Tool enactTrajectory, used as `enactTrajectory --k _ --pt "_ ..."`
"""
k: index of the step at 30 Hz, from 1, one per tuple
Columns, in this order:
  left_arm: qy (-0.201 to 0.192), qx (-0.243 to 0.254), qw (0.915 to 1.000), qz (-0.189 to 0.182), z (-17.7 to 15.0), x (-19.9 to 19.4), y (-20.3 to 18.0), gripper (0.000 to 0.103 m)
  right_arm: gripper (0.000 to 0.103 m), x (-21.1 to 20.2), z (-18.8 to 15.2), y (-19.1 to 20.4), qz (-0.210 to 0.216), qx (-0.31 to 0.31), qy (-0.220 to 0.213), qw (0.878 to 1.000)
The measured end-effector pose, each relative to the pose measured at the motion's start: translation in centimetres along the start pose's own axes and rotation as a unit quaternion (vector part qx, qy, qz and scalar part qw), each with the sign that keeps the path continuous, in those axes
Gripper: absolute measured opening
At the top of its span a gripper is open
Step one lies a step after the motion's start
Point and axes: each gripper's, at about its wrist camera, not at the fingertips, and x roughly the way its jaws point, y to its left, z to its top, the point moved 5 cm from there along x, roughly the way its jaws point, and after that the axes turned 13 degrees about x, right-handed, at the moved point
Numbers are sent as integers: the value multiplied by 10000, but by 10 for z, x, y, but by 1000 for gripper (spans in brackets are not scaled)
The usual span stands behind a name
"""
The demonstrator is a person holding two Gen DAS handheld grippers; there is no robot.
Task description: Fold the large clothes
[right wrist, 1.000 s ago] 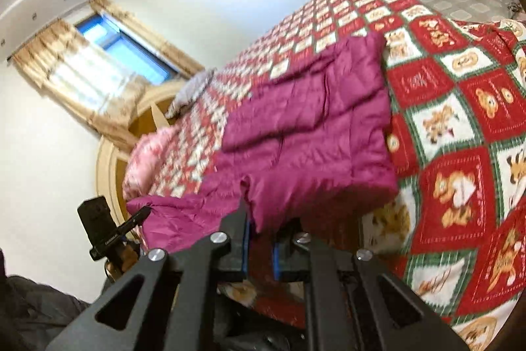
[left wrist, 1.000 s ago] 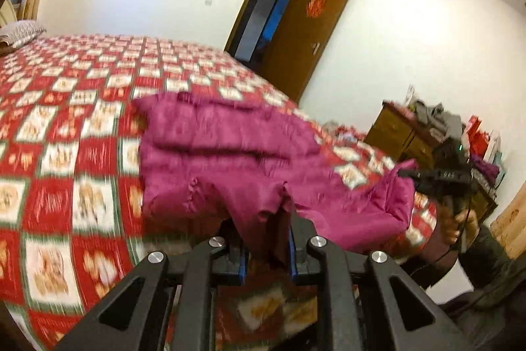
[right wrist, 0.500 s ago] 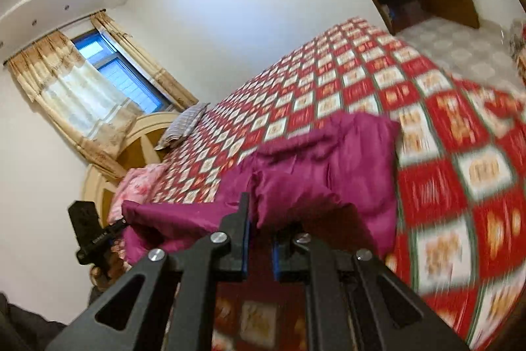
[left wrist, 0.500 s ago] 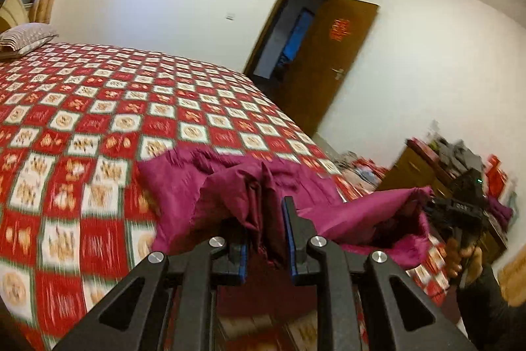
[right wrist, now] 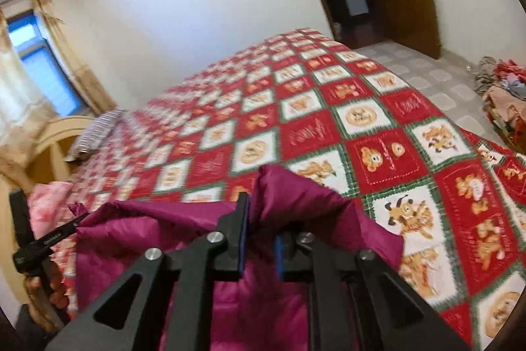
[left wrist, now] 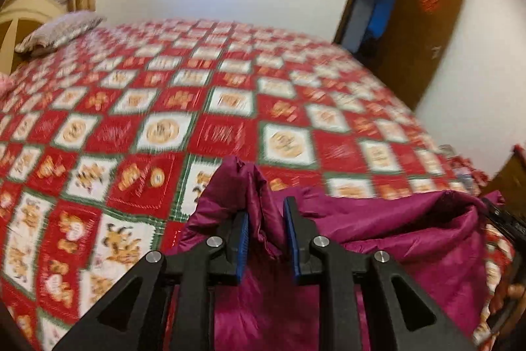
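Note:
A magenta puffy jacket (left wrist: 394,236) hangs stretched between my two grippers above the near part of the bed. My left gripper (left wrist: 266,209) pinches a bunched fold of one edge, and its jaws are just opening. My right gripper (right wrist: 261,219) holds the other end of the jacket (right wrist: 148,229); its jaws are also opening, with the fabric still between them and draped over one finger. The left gripper (right wrist: 42,242) and the hand holding it show at the left edge of the right wrist view. The right gripper (left wrist: 503,219) peeks in at the right edge of the left wrist view.
A red, white and green patchwork quilt (left wrist: 164,127) covers the whole bed. A striped pillow (left wrist: 59,32) lies by the cream headboard. An open brown door (left wrist: 424,32) stands beyond the far side. A pile of clothes (right wrist: 503,87) sits on the tiled floor.
Both grippers carried the jacket's edge forward over the bed and tipped downward. The jacket, which lay spread ahead of them, now bunches beneath them. The right jaws stand slightly wider.

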Motion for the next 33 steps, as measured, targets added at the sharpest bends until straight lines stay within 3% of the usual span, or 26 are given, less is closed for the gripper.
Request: enactTrajectory --k 2,4,9,11,12,14,15,17,18,20,23,26,27,33 --pt "216 -130 9997 -17 -10 23 6 26 64 17 -5 -10 -222 10 -62 9997" --pt "340 -354 9986 -215 -20 38 14 30 79 23 -7 -21 -268 199 -219 9992" --pt "91 -1242 9851 -1187 -23 33 47 36 79 30 -11 -44 -437 518 -279 9973" --pt "-78 -1567 9821 -1040 -17 19 72 42 79 29 -10 -48 -552 570 -303 9964" --pt "-152 -1704 9815 -859 -14 11 84 54 79 27 -10 -49 -574 590 -314 9961" --pt "-300 -2074 9766 -477 -12 -13 111 69 76 19 -7 -53 -651 678 -394 9948" --pt "-368 -2061 9767 -470 -10 -26 113 69 74 9 -5 -53 -735 689 -521 9935" --pt "-298 -1589 9860 -404 -6 -41 98 69 67 -18 0 -46 -903 563 -1001 9893" --pt "-234 -1070 9938 -180 -4 -51 80 69 61 -30 2 -35 -991 390 -1143 9877" --pt "-218 -250 9994 125 -3 -59 43 69 40 -42 -1 -11 -858 31 -976 9915" --pt "-342 538 9979 121 -2 -58 -20 69 39 -39 -17 31 -419 -319 -477 9975" --pt "-432 816 9951 344 -4 -43 -63 69 39 -19 -40 78 -217 -745 -101 9969" --pt "-389 840 9945 495 -4 -35 -73 69 39 -3 -50 93 -343 -976 41 9946" --pt "137 763 9911 1083 -11 31 -81 69 38 69 -81 91 -895 -1120 318 9892"
